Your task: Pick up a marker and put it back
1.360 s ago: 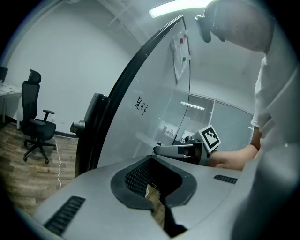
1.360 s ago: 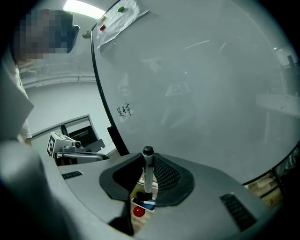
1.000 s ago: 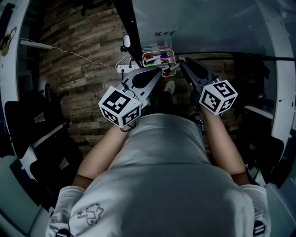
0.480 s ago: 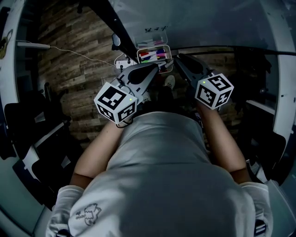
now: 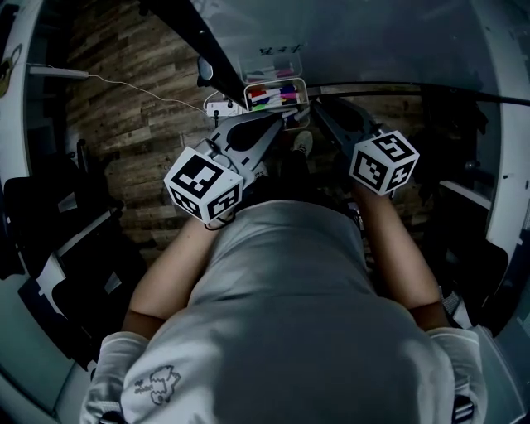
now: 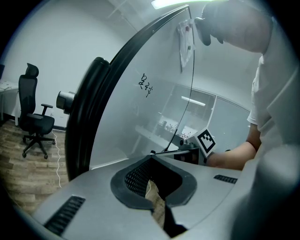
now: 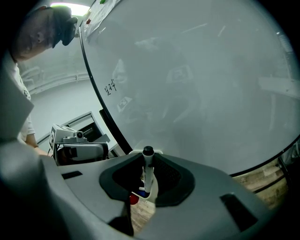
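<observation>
My head view is dim and murky, black at its curved edges, with the brown wood-plank floor (image 5: 141,108) bowed by the lens. Above my left gripper (image 6: 154,192) a bright ceiling strip light (image 6: 168,3) glares, and the glossy white board (image 6: 150,117) ahead throws back soft reflections; its closed grey jaws smear out of focus. The white marker with a black cap (image 7: 149,171) pinched in my right gripper (image 7: 147,180) looks sharp, and another ceiling lamp (image 7: 70,8) glows above it, leftward.

an office, with swivel chair (image 6: 35,117) and glass whiteboard (image 6: 150,70).
</observation>
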{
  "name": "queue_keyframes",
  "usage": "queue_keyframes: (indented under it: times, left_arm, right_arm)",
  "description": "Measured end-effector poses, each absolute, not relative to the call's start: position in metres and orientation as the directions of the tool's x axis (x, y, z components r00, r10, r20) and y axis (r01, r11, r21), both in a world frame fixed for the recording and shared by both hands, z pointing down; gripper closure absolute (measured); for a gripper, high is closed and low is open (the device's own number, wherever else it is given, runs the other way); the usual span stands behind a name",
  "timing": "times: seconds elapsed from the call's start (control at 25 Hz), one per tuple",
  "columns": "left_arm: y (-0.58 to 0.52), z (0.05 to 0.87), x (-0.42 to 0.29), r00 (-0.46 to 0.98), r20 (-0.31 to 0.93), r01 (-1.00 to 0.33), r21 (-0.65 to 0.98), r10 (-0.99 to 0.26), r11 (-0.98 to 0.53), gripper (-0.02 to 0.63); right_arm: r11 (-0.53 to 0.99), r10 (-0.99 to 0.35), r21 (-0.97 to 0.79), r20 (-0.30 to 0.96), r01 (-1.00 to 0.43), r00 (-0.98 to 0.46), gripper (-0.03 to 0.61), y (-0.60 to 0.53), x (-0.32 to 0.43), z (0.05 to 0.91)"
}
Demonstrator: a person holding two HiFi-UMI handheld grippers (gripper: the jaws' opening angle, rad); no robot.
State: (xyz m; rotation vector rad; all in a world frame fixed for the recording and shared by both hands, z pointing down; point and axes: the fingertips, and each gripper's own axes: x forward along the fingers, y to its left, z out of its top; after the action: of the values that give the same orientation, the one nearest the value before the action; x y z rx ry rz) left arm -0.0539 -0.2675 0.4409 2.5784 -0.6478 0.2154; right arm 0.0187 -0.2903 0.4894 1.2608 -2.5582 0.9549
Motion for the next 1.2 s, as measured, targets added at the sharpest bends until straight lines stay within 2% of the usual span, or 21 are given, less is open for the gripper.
queue_keyframes:
  times: [0.88, 1.2]
  left_arm:
    - [-0.268, 0.444, -0.068, 0.863, 0.244, -0.505, 0.436, -0.442, -0.745, 0.609]
    - [-0.268, 0.417, -0.076, 0.87, 0.189, -0.492, 0.405, -0.455, -0.771, 0.609]
  right_arm:
    - [0.488, -0.666, -0.464, 0.35, -0.739, -0.659, 0.5, -0.301, 0.013, 0.475]
    - [0.513, -0.709, -0.384, 0.315, -0.768, -0.631, 0.502, -0.296, 0.002, 0.445]
